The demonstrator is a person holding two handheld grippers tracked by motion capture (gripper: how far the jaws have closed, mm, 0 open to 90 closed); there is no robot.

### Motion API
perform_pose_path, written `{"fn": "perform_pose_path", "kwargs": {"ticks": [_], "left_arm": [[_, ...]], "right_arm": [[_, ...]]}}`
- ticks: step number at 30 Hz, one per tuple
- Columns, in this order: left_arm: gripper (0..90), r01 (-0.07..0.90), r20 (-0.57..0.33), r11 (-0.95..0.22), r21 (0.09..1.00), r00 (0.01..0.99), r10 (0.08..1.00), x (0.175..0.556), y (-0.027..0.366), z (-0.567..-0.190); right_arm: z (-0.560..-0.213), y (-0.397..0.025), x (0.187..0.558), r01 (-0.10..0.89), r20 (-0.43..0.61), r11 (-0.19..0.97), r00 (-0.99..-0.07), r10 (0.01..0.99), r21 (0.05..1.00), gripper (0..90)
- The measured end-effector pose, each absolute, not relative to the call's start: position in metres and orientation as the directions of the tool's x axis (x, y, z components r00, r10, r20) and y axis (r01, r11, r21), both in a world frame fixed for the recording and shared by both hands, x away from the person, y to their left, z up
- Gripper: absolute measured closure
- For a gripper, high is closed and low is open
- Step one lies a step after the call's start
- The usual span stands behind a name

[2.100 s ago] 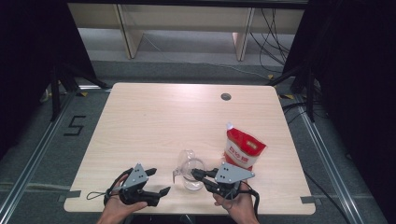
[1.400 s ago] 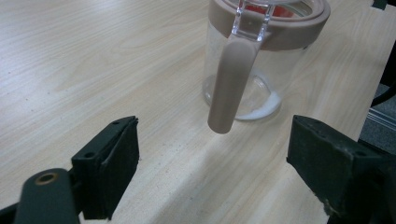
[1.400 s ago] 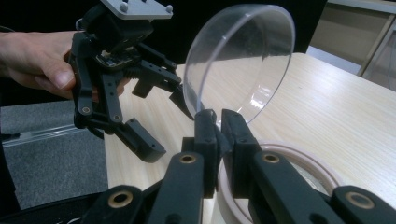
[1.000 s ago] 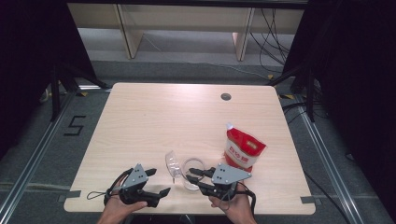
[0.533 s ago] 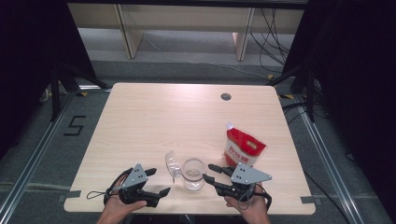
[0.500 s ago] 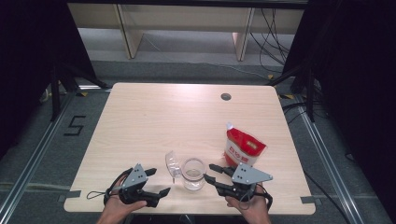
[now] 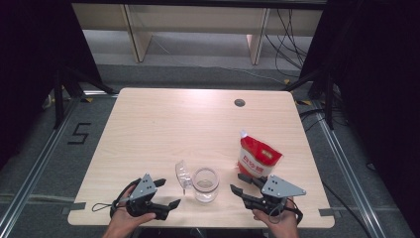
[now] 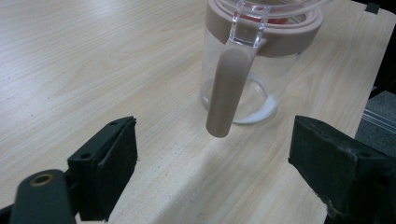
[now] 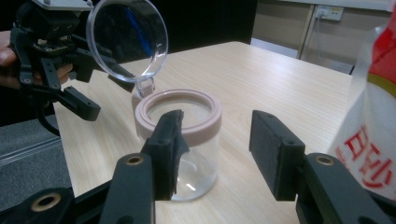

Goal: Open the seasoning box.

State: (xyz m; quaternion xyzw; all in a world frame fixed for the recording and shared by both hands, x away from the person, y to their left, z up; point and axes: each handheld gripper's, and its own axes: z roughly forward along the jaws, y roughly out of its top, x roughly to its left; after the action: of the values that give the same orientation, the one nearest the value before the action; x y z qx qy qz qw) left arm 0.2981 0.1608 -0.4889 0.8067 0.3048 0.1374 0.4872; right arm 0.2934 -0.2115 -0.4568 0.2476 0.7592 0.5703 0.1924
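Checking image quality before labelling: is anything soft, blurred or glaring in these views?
High view: sharp, evenly lit table. Left gripper view: jar crisp, near jaws slightly soft, soft shadow beneath its hanging latch. Right gripper view: open lid reflects blue, red bag blurred at the edge.

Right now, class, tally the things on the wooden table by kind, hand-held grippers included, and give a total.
Clear glass jar with pink rim and open hinged lid: 1
Red and white pouch: 1
Black two-jaw grippers: 2, left, right
Total: 4
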Motion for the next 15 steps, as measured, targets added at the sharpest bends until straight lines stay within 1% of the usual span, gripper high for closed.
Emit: {"fn": "perform_pose_path", "kwargs": {"ticks": [3,4,5,6,7,8,9,10,12,13,15], "left_arm": [[15.0,0.370,-0.081,-0.338,0.865,0.769,0.634,0.298,0.161,-0.489],[15.0,0.372,-0.086,-0.334,0.866,0.769,0.633,0.298,0.161,-0.489],[15.0,0.354,-0.072,-0.341,0.871,0.778,0.624,0.299,0.161,-0.489],[15.0,0.357,-0.074,-0.341,0.870,0.777,0.625,0.299,0.161,-0.489],[15.0,0.356,-0.073,-0.342,0.870,0.777,0.625,0.299,0.161,-0.489],[15.0,0.356,-0.074,-0.340,0.870,0.777,0.625,0.299,0.161,-0.489],[15.0,0.359,-0.071,-0.347,0.867,0.777,0.626,0.299,0.161,-0.488],[15.0,0.358,-0.076,-0.341,0.869,0.778,0.623,0.300,0.161,-0.488],[15.0,0.376,-0.095,-0.324,0.868,0.767,0.635,0.299,0.161,-0.489],[15.0,0.369,-0.089,-0.329,0.869,0.770,0.631,0.299,0.162,-0.488],[15.0,0.358,-0.077,-0.335,0.871,0.775,0.627,0.300,0.163,-0.487]], "right_arm": [[-0.458,-0.215,0.294,0.167,-0.002,0.236,-0.812,0.583,0.957,53.7],[-0.458,-0.218,0.293,0.168,-0.012,0.243,-0.800,0.599,0.955,53.0],[-0.458,-0.218,0.293,0.168,-0.012,0.243,-0.800,0.599,0.955,53.0],[-0.459,-0.218,0.292,0.204,0.028,0.223,-0.796,0.605,0.953,52.6],[-0.459,-0.221,0.293,0.173,-0.008,0.236,-0.790,0.613,0.956,52.1],[-0.458,-0.221,0.290,0.226,0.040,0.224,-0.783,0.621,0.948,51.7],[-0.459,-0.223,0.293,0.176,-0.009,0.236,-0.783,0.622,0.956,51.1],[-0.459,-0.223,0.292,0.198,0.012,0.230,-0.782,0.623,0.953,50.4],[-0.460,-0.227,0.292,0.192,-0.006,0.240,-0.771,0.637,0.952,48.8],[-0.461,-0.229,0.292,0.212,0.020,0.225,-0.770,0.638,0.951,48.4],[-0.462,-0.232,0.291,0.226,0.029,0.221,-0.758,0.651,0.949,46.8]]}}
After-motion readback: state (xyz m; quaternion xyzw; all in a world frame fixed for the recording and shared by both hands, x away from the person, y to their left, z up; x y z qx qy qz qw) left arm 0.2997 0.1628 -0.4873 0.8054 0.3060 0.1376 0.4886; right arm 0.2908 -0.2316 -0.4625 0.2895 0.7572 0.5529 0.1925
